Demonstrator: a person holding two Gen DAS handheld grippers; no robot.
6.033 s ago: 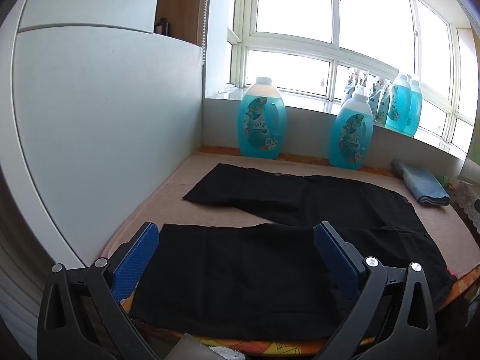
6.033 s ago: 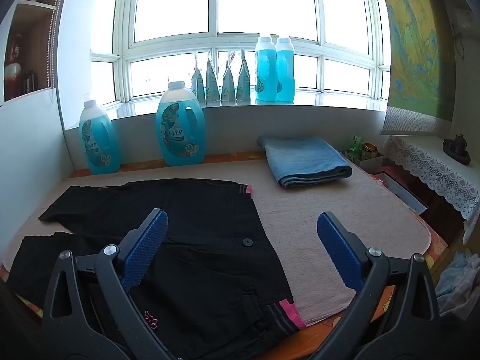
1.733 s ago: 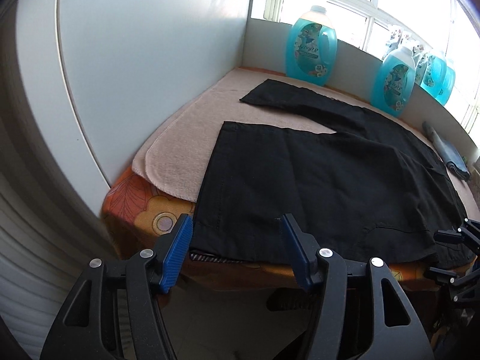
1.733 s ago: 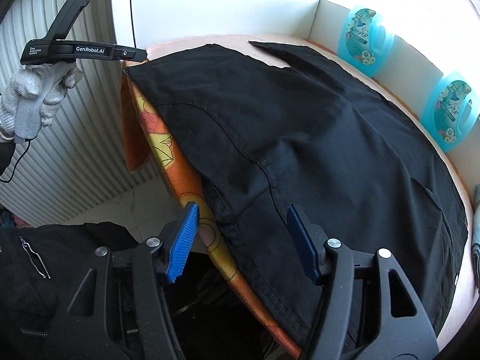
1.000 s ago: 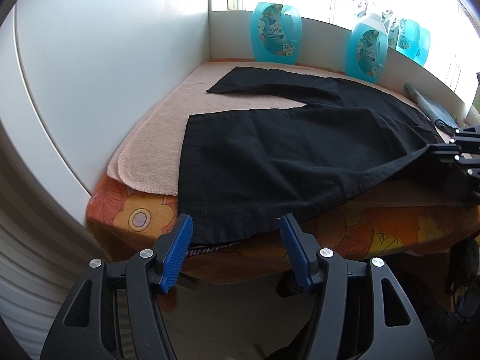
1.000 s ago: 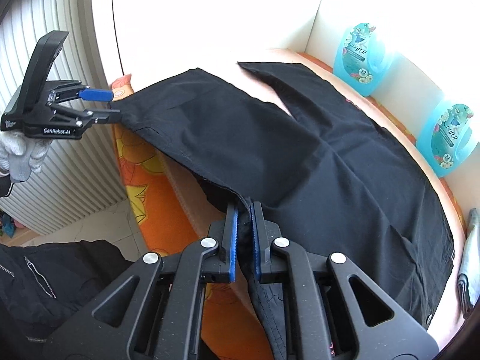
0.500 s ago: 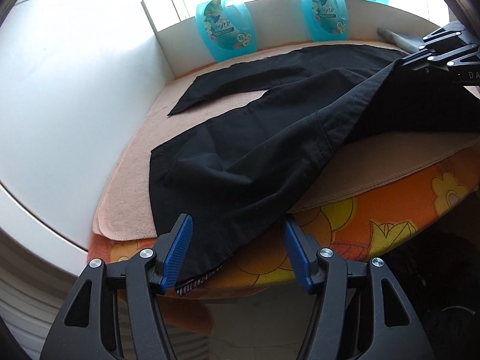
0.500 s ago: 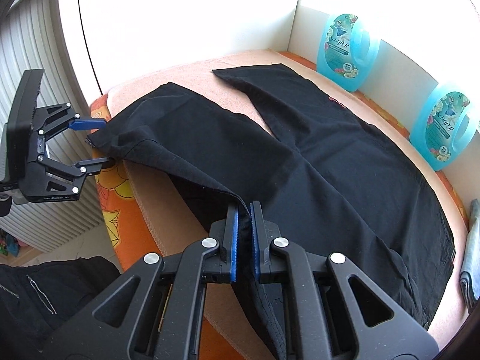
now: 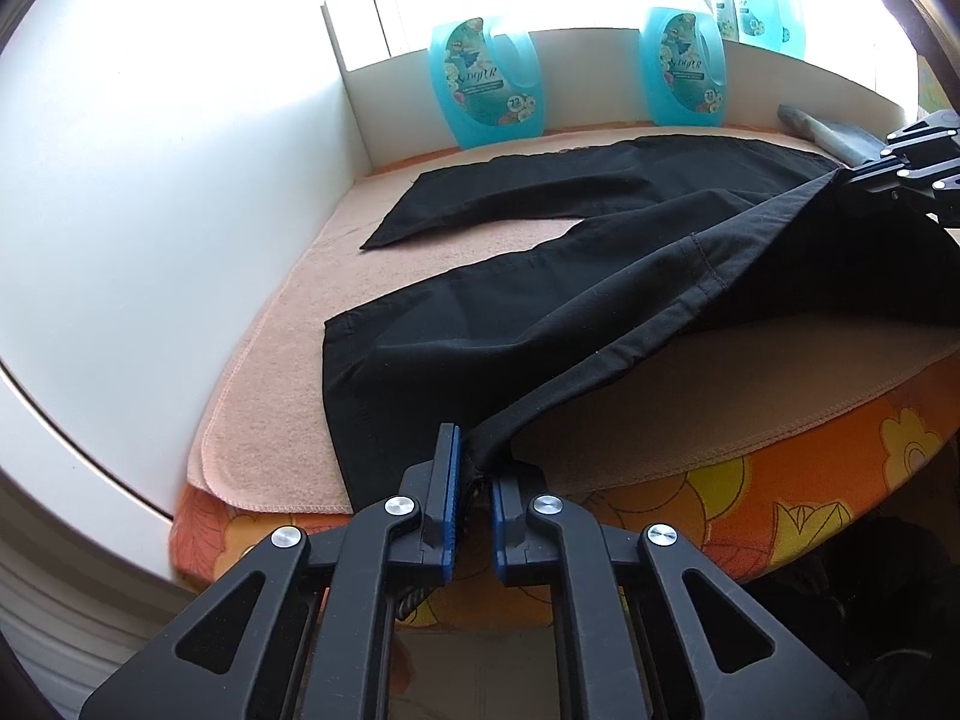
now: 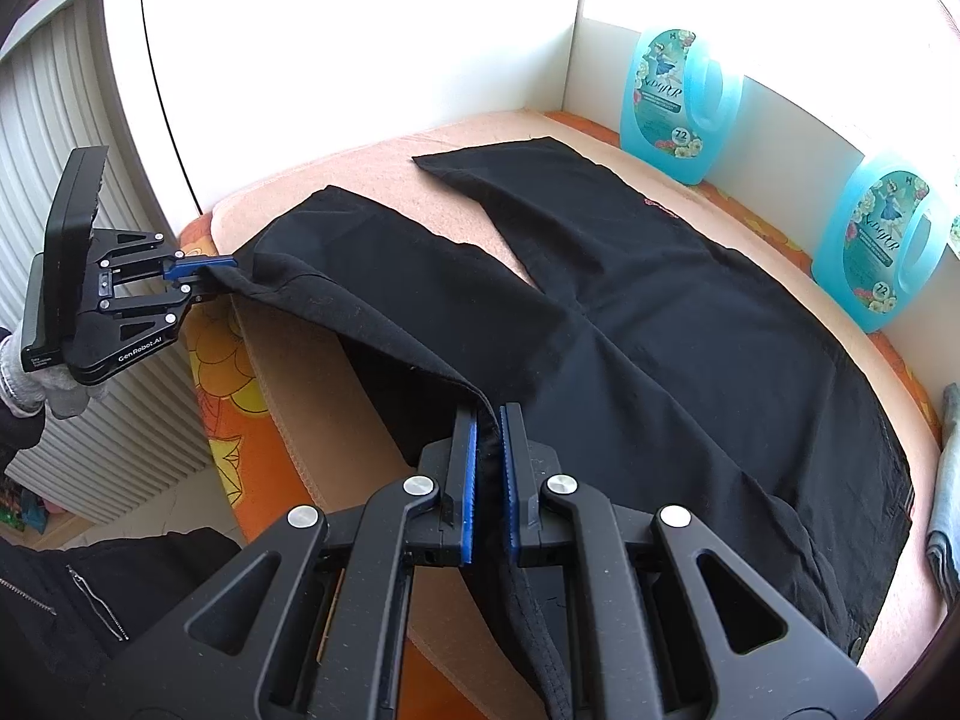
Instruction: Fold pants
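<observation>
Black pants (image 9: 540, 312) (image 10: 660, 324) lie on a pink towel (image 9: 276, 396) over an orange flowered surface. The far leg lies flat towards the bottles. My left gripper (image 9: 474, 468) is shut on the near leg's hem corner at the front edge; it also shows in the right wrist view (image 10: 204, 282). My right gripper (image 10: 487, 420) is shut on the near side seam near the waist; it also shows in the left wrist view (image 9: 864, 177). The near edge is lifted taut between both grippers, clear of the towel.
Two blue detergent bottles (image 9: 489, 84) (image 9: 684, 69) stand by the back wall. A white panel (image 9: 150, 180) closes the left side. A folded blue towel (image 9: 834, 132) lies at the far right. A radiator (image 10: 66, 180) stands below the table's edge.
My left gripper has closed on the hem corner of the near leg. Both grippers have raised the near edge, which now hangs taut between them above the towel.
</observation>
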